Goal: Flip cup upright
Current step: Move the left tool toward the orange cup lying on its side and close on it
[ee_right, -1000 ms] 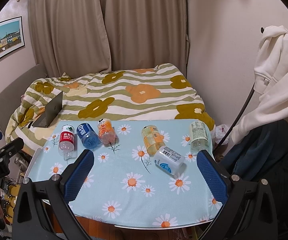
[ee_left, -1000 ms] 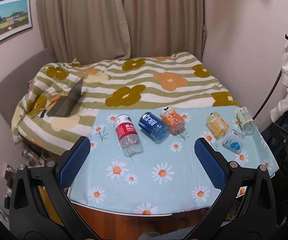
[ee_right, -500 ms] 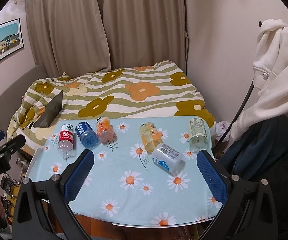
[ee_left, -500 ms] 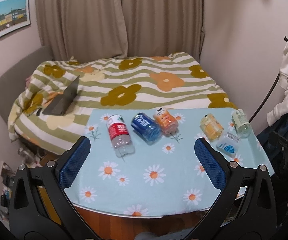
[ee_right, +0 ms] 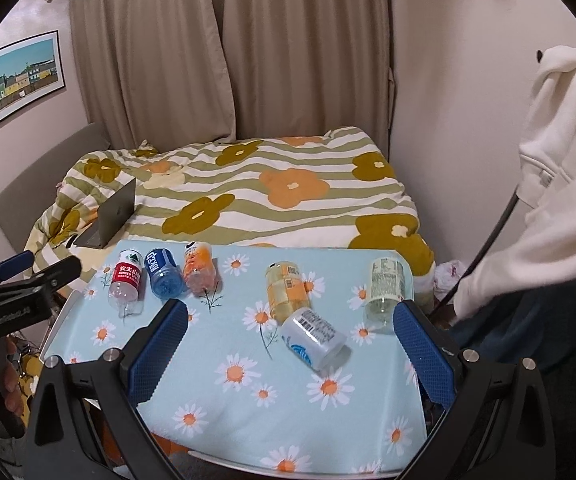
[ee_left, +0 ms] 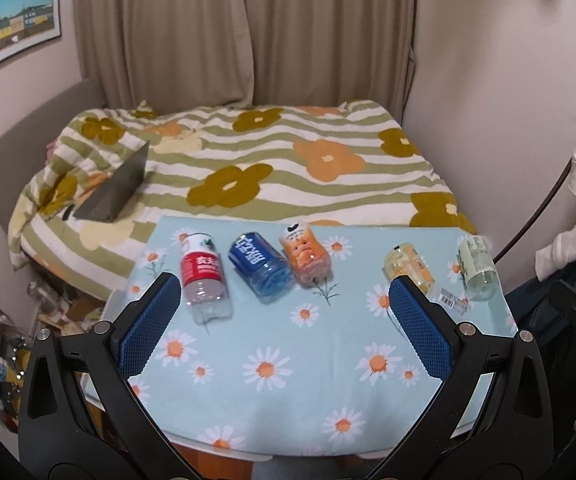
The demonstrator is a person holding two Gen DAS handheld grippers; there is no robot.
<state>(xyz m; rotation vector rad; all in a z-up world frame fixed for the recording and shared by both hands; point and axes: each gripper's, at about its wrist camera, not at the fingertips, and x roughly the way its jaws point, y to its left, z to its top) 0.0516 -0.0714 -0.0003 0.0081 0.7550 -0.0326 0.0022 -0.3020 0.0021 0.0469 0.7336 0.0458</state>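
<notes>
Six cut-bottle cups [ee_right: 314,337] on their sides — red [ee_left: 203,278], blue, orange, yellow

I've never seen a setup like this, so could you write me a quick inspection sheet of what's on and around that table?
Surface: table under a light blue daisy cloth.
Job's things: six cut-bottle cups, all lying on their sides: red-label, blue, orange, yellow, white, pale green.
Clutter: nothing seen.
Grippers: left gripper and right gripper open, holding nothing.
Cables: dark cable at right.
Surroundings: bed, laptop, curtains, picture, white garment.
</notes>
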